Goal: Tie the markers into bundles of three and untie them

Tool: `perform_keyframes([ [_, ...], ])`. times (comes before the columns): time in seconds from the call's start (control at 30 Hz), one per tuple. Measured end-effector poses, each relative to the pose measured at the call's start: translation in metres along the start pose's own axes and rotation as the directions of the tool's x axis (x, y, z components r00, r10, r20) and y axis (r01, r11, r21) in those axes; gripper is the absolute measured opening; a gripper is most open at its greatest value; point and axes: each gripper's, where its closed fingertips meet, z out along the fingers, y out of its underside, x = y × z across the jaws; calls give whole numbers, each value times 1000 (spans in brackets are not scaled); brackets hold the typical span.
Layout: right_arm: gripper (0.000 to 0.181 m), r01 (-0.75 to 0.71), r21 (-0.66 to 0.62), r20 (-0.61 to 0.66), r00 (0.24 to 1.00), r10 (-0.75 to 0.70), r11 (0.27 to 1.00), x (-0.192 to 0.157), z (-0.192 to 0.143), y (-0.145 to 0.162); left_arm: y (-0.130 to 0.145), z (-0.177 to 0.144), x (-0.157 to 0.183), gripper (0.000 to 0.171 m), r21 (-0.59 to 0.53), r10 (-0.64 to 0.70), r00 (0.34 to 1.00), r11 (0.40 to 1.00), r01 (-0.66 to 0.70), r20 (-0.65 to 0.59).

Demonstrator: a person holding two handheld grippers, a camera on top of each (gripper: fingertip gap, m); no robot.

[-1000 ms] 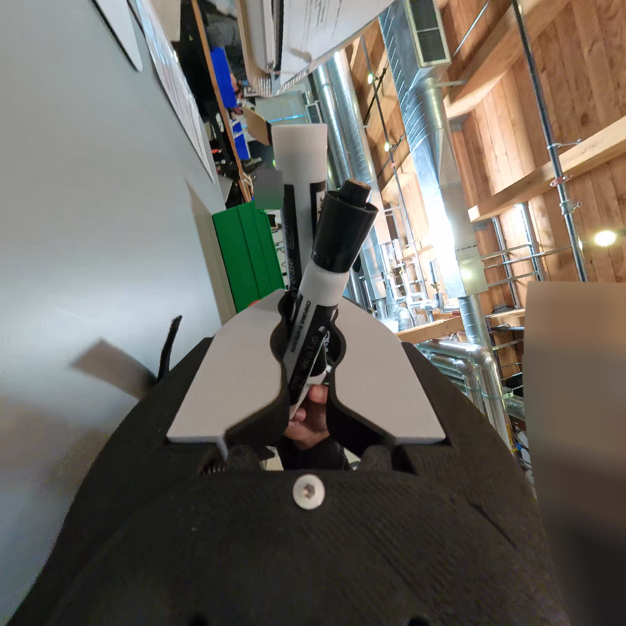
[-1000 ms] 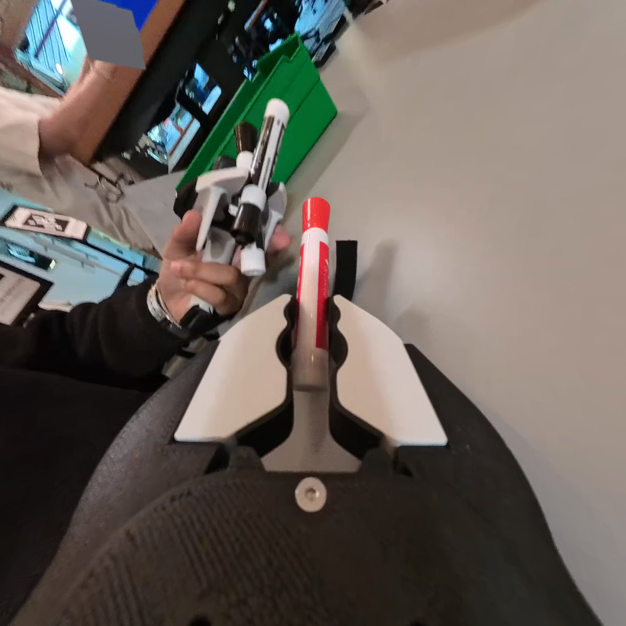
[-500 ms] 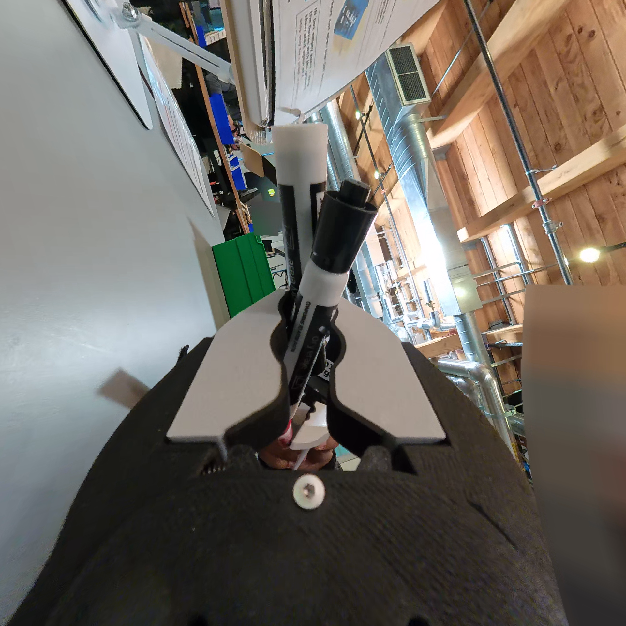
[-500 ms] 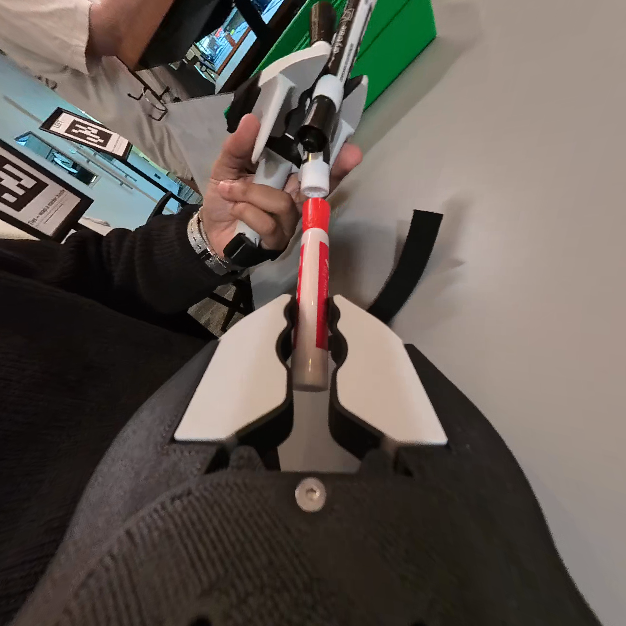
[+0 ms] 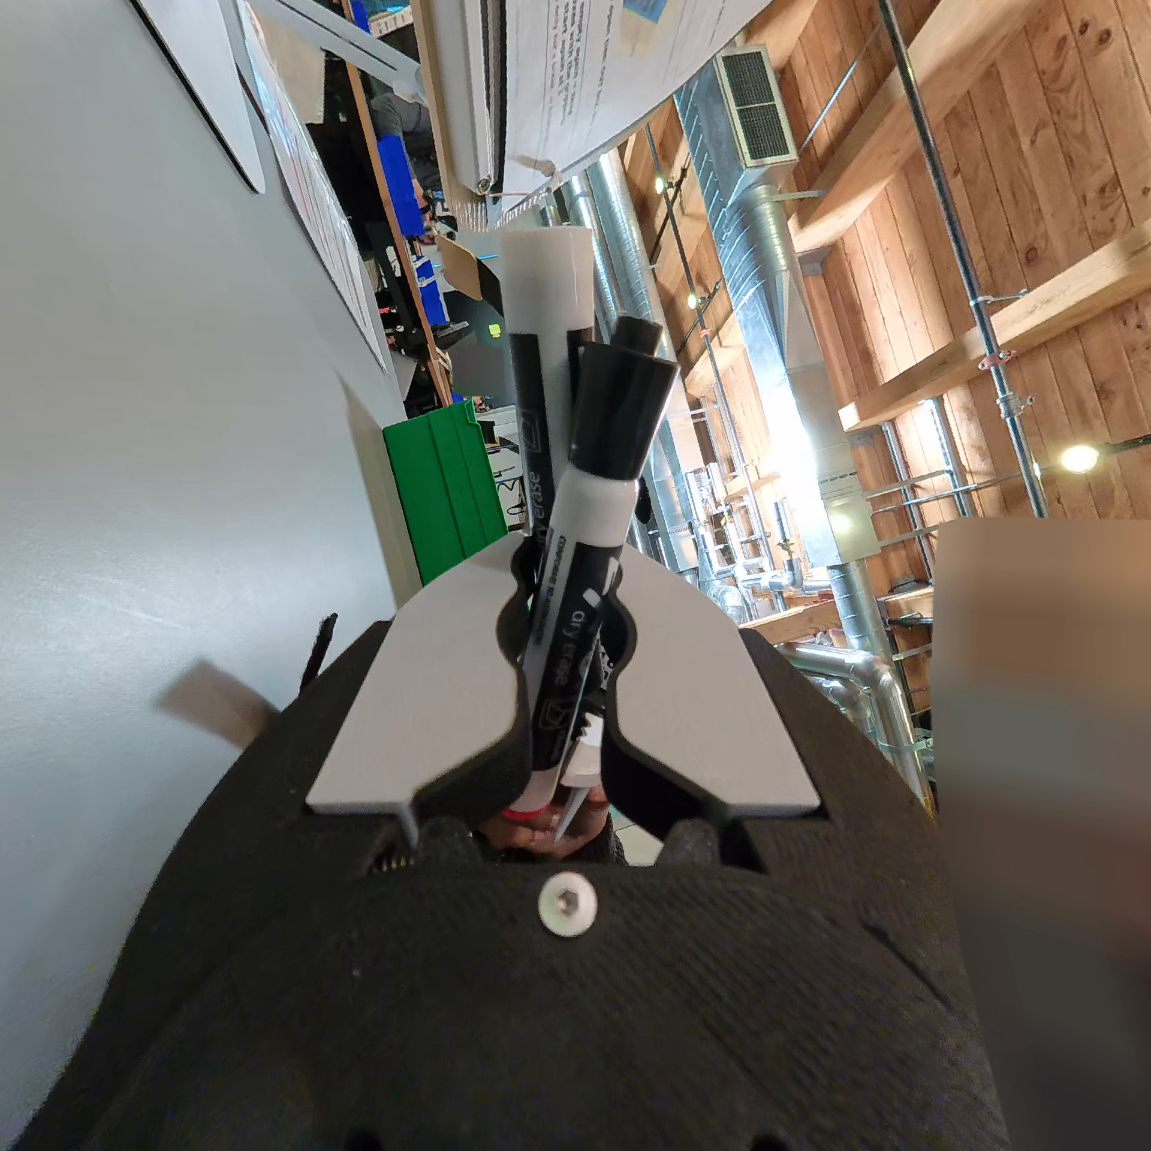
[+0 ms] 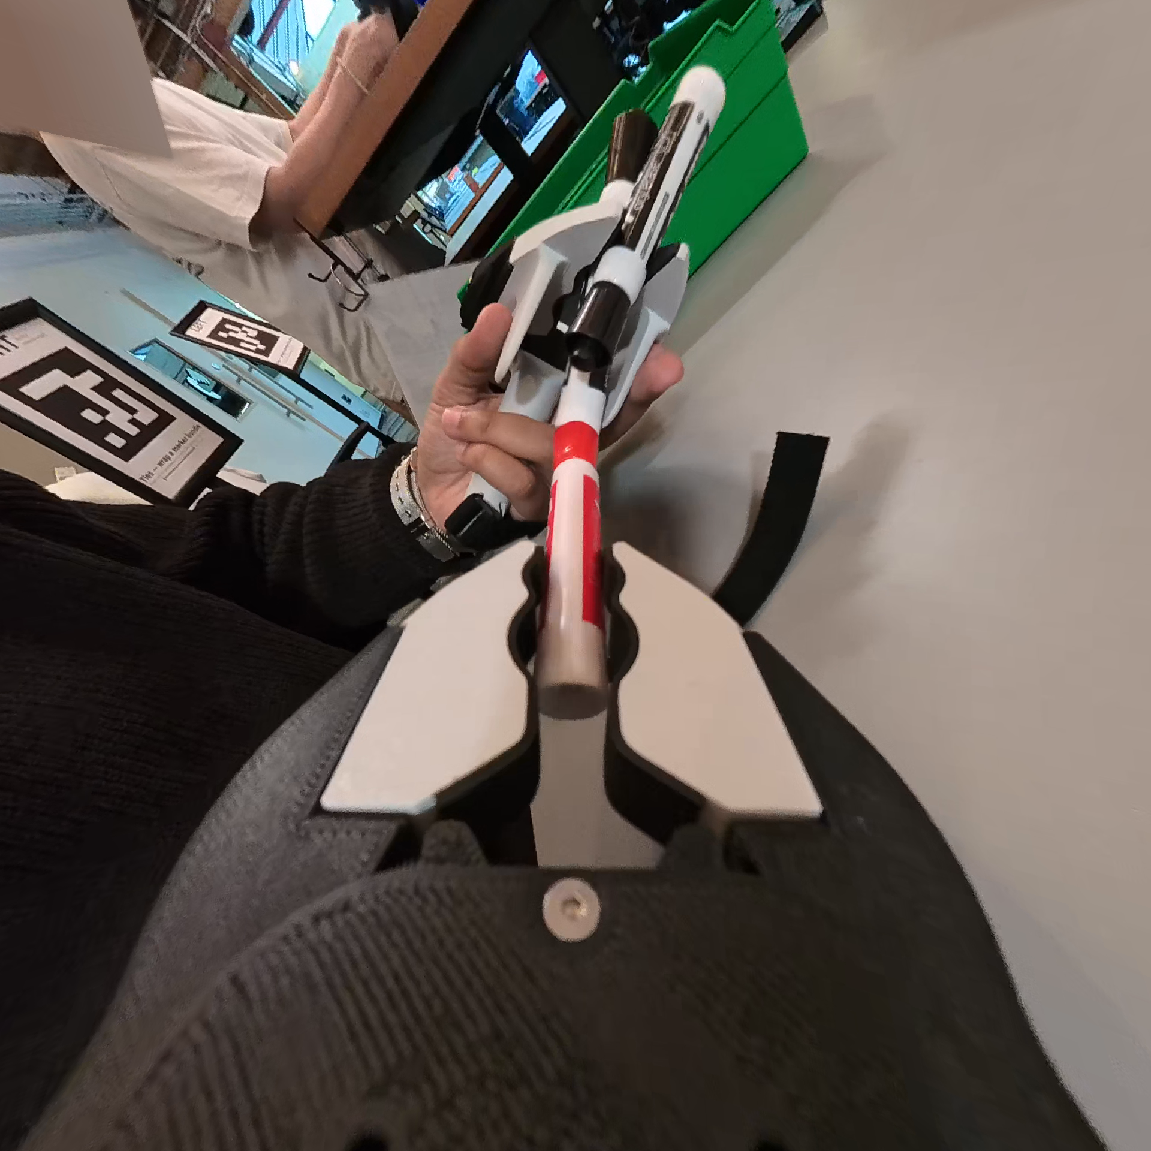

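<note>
My left gripper (image 5: 565, 598) is shut on two black markers (image 5: 598, 498), held side by side and pointing away from the table. It also shows in the right wrist view (image 6: 598, 299), gripped by a hand, with the two black markers (image 6: 654, 174) sticking out. My right gripper (image 6: 570, 598) is shut on a red marker (image 6: 573, 498). The red cap end reaches into the back of the left gripper, beside the black markers. A black strap (image 6: 772, 517) lies on the grey table to the right of the red marker.
A green bin (image 6: 735, 131) stands on the grey table (image 6: 934, 374) behind the left gripper, and shows in the left wrist view (image 5: 445, 492). A person in a light shirt (image 6: 205, 168) sits beyond the table edge. Printed marker boards (image 6: 93, 398) stand at the left. About 11 cm separates my left fingertips from my right. The black strap (image 6: 772, 517) lies around 8 cm away from my right fingertips.
My right gripper has brought the red marker up from beside the strap until its cap end meets the back of the left gripper's black markers. The left gripper has tilted slightly.
</note>
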Motion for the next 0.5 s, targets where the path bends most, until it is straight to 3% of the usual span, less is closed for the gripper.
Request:
perform_keyframes([
  [0.5, 18, 10, 9, -40, 999, -10, 1000, 10, -9, -5, -5, -2, -3, 20, 27, -5, 1000, 1000, 5, 17],
])
